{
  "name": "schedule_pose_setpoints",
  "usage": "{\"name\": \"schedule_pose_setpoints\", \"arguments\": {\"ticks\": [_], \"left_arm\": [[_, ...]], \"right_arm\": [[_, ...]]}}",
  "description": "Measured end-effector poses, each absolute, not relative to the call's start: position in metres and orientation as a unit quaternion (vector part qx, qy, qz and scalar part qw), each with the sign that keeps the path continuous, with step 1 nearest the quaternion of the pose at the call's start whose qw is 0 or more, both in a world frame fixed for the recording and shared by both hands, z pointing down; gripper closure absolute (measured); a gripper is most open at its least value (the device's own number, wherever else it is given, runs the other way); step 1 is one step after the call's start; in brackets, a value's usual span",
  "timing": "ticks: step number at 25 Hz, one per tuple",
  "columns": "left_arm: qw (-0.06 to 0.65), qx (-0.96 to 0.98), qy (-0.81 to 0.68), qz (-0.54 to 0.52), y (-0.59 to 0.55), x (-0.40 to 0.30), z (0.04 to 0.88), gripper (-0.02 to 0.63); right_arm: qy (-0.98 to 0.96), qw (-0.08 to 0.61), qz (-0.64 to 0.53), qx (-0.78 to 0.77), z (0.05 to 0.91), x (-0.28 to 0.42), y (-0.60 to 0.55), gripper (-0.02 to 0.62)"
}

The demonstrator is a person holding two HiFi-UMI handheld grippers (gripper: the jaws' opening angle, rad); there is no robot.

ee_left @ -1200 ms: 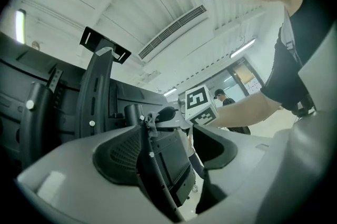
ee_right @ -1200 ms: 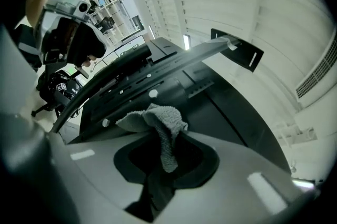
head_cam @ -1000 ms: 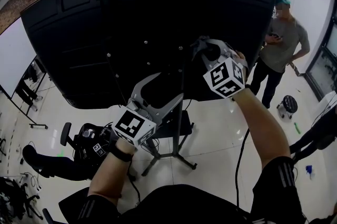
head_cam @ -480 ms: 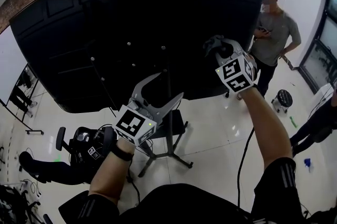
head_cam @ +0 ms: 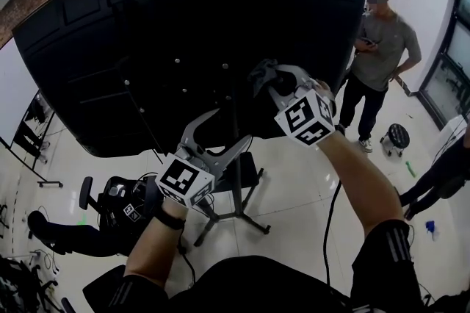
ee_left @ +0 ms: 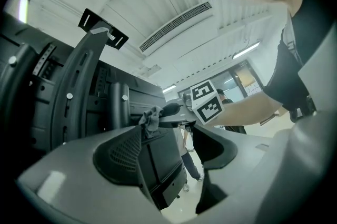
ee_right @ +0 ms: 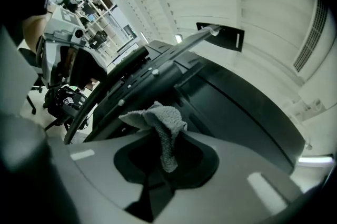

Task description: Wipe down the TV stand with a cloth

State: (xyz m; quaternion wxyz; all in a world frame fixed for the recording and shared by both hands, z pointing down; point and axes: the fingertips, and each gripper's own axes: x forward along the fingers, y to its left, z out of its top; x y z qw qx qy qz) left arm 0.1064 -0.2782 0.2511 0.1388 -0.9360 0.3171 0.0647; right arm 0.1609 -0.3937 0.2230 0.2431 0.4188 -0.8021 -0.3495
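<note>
Cloth [ee_right: 160, 123], pinched in my right hand-held gripper [head_cam: 263, 78], has swung left toward the TV stand [head_cam: 236, 179] column, seemingly starting the wipe; left hand-held gripper [head_cam: 231, 126] gapes empty.

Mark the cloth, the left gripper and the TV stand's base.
cloth [ee_right: 160, 122]: right gripper view, bunched top.
left gripper [head_cam: 236, 122]: head view, between its open fingertips.
TV stand's base [head_cam: 236, 214]: head view, where the legs meet.

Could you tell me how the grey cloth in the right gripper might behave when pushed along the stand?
Probably floppy: the cloth droops and bunches in folds where the right gripper pinches it. It seems light, since one pinch holds it up. Its looped, towel-like weave would likely drag rather than slide.
</note>
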Motion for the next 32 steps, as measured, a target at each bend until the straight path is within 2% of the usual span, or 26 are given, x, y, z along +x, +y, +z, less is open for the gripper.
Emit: {"name": "schedule_pose_setpoints", "arguments": {"ticks": [5, 9, 25, 32], "left_arm": [[0.134, -0.935, 0.325, 0.056, -0.271, 0.104, 0.262, 0.282], [0.128, -0.932, 0.336, 0.051, -0.27, 0.1, 0.265, 0.282], [0.115, -0.936, 0.329, 0.047, -0.268, 0.13, 0.283, 0.282], [0.11, -0.932, 0.342, 0.045, -0.266, 0.133, 0.287, 0.282]], "right_arm": [[-0.812, 0.249, -0.355, 0.392, 0.237, 0.123, -0.398, 0.537], [-0.813, 0.254, -0.347, 0.392, 0.246, 0.122, -0.406, 0.537], [-0.791, 0.264, -0.295, 0.467, 0.265, 0.237, -0.426, 0.537], [-0.788, 0.259, -0.28, 0.484, 0.266, 0.265, -0.428, 0.537]]}}
